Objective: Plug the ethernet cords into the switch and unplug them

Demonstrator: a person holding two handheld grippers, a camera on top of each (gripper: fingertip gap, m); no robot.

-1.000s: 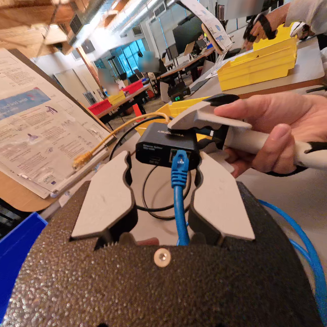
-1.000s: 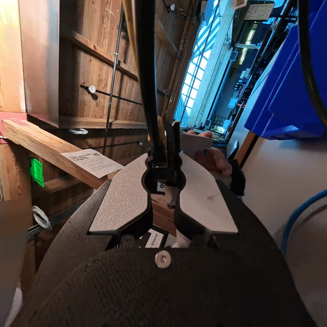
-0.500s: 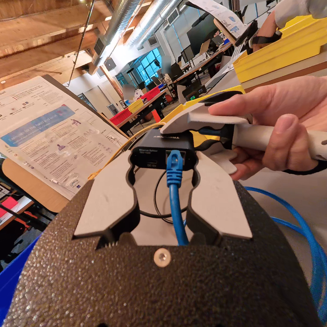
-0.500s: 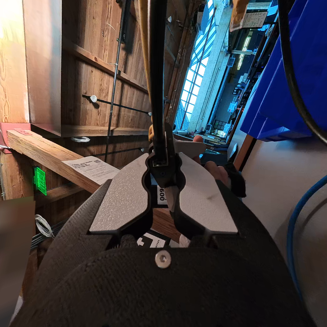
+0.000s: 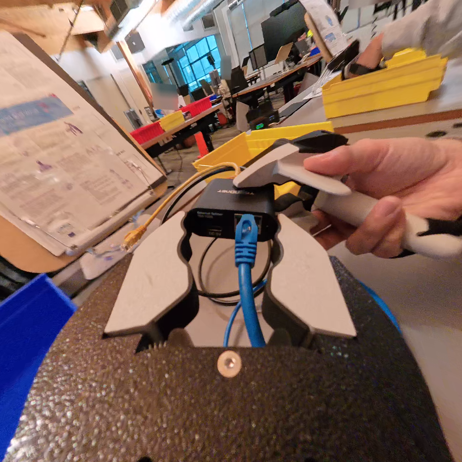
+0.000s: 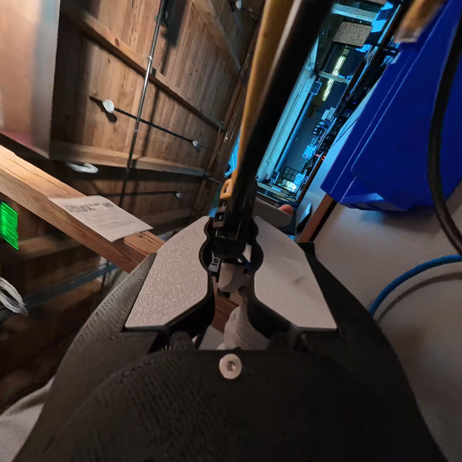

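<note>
Showing blue cord (image 5: 246, 252) plugged into near face of black switch (image 5: 232, 215); switch clamped by right gripper (image 6: 231, 246) from right. Left gripper (image 5: 231, 240) spread apart, flanking plug. Cord judged limp, plug boot stiff: boot best grasped, latch pressed.

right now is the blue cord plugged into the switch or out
Plugged in: the blue cord has its connector seated in a front port of the black switch.
</note>
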